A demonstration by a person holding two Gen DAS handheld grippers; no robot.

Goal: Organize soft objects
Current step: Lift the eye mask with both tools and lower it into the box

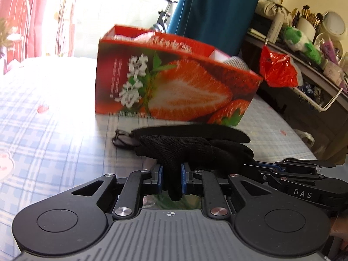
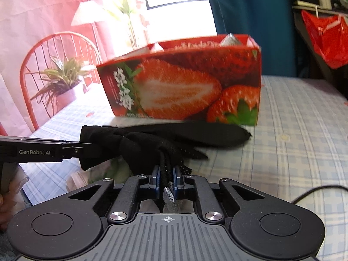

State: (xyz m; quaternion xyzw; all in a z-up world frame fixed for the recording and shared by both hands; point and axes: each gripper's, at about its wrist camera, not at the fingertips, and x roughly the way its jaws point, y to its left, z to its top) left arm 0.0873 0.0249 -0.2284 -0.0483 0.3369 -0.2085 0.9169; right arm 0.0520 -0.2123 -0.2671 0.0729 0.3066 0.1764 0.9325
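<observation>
A black knitted sock is stretched between both grippers just above the blue checked bed sheet. My left gripper is shut on one end of it. In the right wrist view my right gripper is shut on the other end of the sock, whose grey tip hangs behind the pads. The left gripper comes in from the left, the right gripper from the right. Behind lies a flat black fabric piece in front of a red strawberry box holding pale rolled items.
A red plastic bag hangs from a cluttered shelf at the right of the bed. A teal curtain hangs behind the box. A dark cable lies on the sheet at the right. A hand shows at the lower left.
</observation>
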